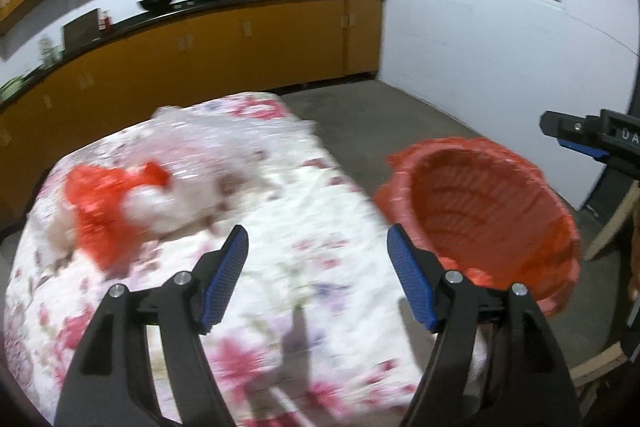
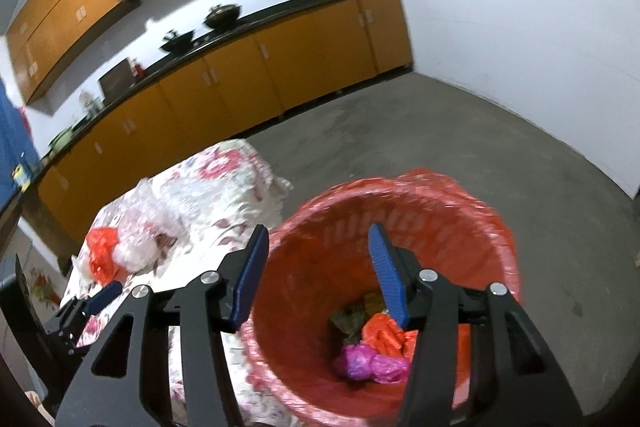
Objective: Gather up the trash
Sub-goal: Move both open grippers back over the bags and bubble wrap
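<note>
Two grippers, both jaws apart and empty: left gripper (image 1: 318,275) above desk (image 1: 320,299), right gripper (image 2: 316,273) above lined bin (image 2: 500,227). Remaining trash: red bag (image 1: 98,211) and clear wrap (image 1: 160,207), far desk end. Light, soft, slippery; pinch a bunched fold.

A red-lined bin (image 2: 400,251) is standing upright beside the bench, holding pink and orange bags, while crumpled red and clear wrappers (image 2: 120,247) are lying at its nine o'clock.
</note>
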